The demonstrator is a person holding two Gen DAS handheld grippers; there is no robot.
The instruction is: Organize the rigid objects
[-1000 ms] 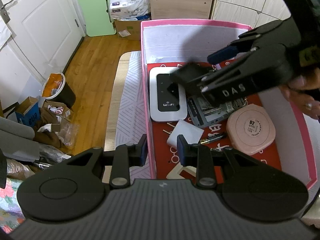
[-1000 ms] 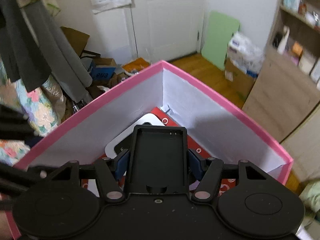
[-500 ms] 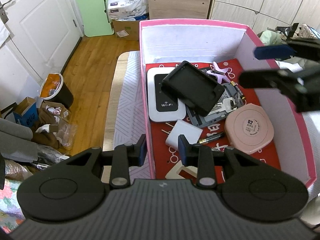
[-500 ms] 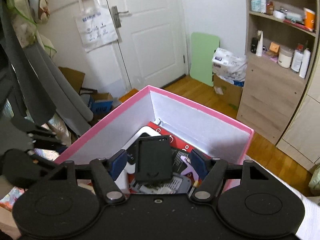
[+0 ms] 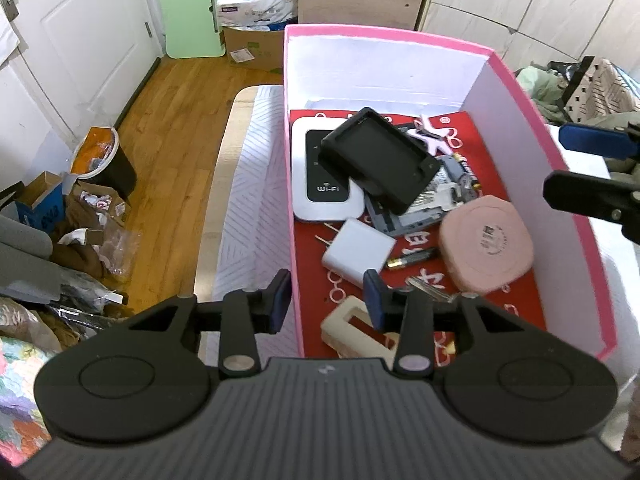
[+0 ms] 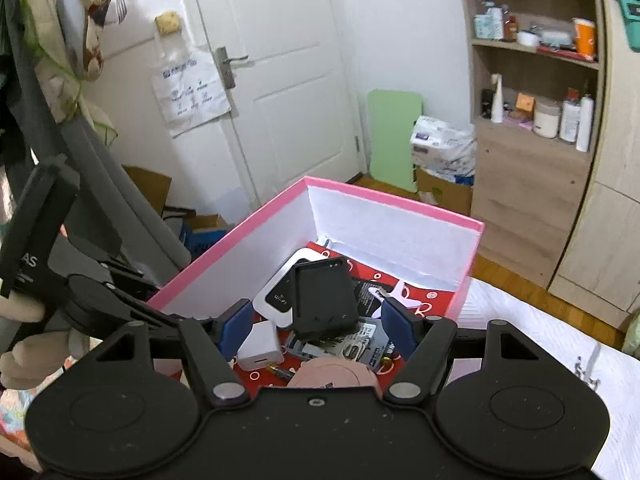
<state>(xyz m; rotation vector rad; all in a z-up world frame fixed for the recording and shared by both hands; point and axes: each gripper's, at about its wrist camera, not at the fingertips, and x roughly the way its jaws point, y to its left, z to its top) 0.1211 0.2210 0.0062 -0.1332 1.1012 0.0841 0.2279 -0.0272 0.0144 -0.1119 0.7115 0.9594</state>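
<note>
- Box [image 5: 536, 120] first: pink-rimmed, white-walled, red-lined, it sits on a white patterned cover and holds every item I am sorting.
- Left tongs [image 5: 326, 300] hover over the near left wall, jaws spread with nothing between them; right tongs [image 6: 316, 328] hang above the near side, also released and empty.
- Black tray-like case [image 5: 380, 164] lies tilted in the far half, resting on the white Wi-Fi router [image 5: 316, 176] and the grey board [image 5: 424, 208] to its right.
- Pink round compact [image 5: 486, 244] sits to the right, near the wall.
- White charger [image 5: 358, 250] lies centre, with a small battery [image 5: 412, 259] just beside it.
- My judgement: the case is perched unevenly, so I would nudge it flat before fetching another piece, approaching from above to avoid snagging the walls.
</note>
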